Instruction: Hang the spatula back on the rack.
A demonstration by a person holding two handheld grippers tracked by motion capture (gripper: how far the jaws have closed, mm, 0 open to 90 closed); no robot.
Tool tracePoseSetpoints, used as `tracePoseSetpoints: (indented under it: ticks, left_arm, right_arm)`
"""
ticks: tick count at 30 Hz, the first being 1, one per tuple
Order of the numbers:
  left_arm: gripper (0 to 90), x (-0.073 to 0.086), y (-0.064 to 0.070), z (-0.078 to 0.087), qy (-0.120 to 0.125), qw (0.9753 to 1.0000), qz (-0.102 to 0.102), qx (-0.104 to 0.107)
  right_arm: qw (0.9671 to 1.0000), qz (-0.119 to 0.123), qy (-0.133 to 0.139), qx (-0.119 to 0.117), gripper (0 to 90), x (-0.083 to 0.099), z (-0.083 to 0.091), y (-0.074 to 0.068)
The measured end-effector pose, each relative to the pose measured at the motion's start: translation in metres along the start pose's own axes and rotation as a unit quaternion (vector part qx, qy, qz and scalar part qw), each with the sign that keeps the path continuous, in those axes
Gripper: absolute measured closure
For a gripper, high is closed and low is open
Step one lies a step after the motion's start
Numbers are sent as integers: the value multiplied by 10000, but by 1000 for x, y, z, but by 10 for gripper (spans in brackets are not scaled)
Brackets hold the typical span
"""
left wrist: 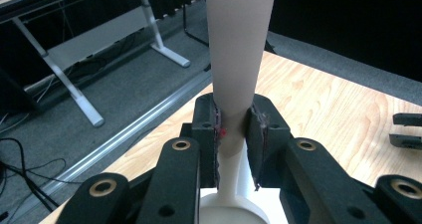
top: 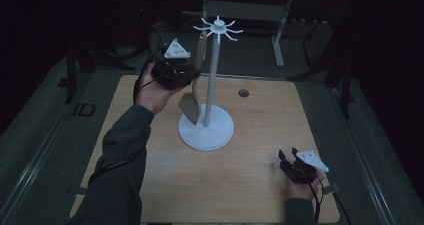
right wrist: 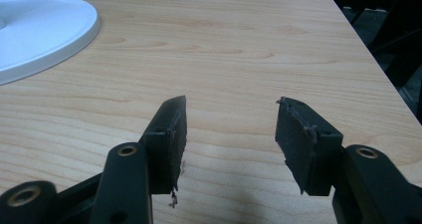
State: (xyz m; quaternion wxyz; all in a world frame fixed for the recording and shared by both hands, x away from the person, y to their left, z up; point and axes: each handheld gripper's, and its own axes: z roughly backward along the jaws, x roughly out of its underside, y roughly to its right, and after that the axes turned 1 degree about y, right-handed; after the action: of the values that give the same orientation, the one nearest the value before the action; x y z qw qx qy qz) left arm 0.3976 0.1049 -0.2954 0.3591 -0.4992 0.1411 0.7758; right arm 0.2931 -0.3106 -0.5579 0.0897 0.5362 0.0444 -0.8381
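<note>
Our left gripper (top: 186,72) clamps the wooden spatula (top: 192,97) by its handle beside the white rack (top: 207,130) near the table (top: 150,185) centre, likely for its hooks, while our right gripper (top: 288,156) rests open near the front right corner.

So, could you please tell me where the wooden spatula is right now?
In the high view the wooden spatula hangs upright left of the white stand's pole, blade down over the stand's round base, its handle clamped in the left tool.
</note>
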Motion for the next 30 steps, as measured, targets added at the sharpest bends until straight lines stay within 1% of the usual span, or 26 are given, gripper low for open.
tracePoseSetpoints:
  ticks: [9,14,17,22,24,30]
  left_arm:
    - [762,0,0,-8,-7,10000,28,33]
    - [754,3,-1,-10,59,9999,109,113]
    - [745,4,-1,-9,72,9998,145,113]
    - [668,6,-1,-8,109,9997,185,121]
    - [635,7,-1,-5,139,9996,182,168]
    - [585,8,0,2,195,9995,181,173]
  right_arm:
    - [10000,-11,5,-3,457,0,0,0]
    - [10000,-14,6,-5,456,0,0,0]
    - [10000,-12,7,-8,455,0,0,0]
    - [10000,-11,5,-6,452,0,0,0]
    - [10000,-12,4,-6,451,0,0,0]
    - [10000,-4,5,-8,448,0,0,0]
